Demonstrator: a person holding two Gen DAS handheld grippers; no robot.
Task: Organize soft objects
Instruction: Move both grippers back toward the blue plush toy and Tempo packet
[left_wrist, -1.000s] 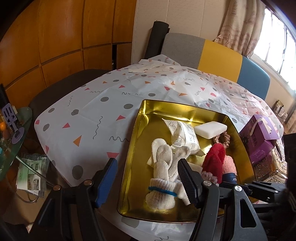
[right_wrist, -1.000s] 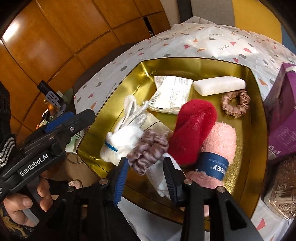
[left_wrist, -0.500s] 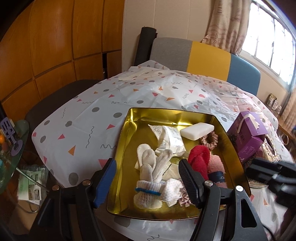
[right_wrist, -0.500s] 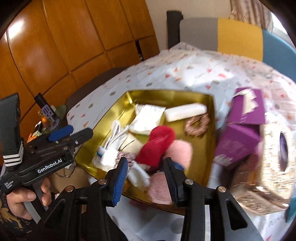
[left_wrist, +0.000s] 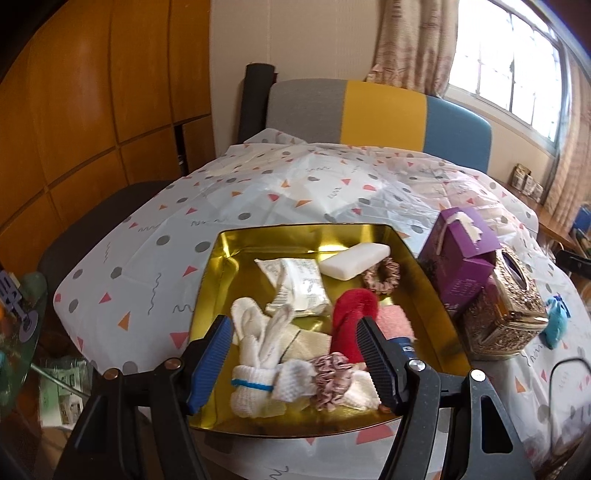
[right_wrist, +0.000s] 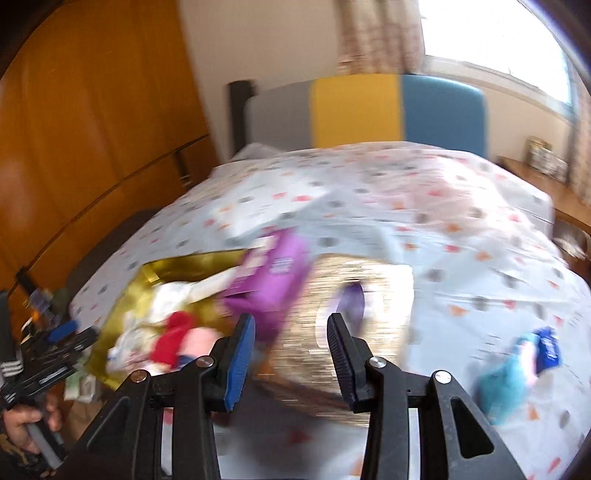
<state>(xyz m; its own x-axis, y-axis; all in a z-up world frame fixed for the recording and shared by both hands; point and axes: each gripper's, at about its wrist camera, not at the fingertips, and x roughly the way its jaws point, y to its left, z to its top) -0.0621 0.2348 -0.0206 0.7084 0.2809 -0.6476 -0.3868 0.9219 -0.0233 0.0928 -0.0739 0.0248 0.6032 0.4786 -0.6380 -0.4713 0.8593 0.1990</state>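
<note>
Most of the soft things already lie in the gold tray (left_wrist: 207, 280): from the left wrist, the left claw (left_wrist: 295, 363) hangs spread and empty over its near end, with white socks (left_wrist: 258, 354), a scrunchie (left_wrist: 328, 373) and a red roll (left_wrist: 352, 317) just beyond its tips.

From the right wrist, blurred, the right claw (right_wrist: 291, 356) is part spread, pinching nothing. A blue plush (right_wrist: 513, 373) lies alone on the surface to its right, likely the last stray.
</note>
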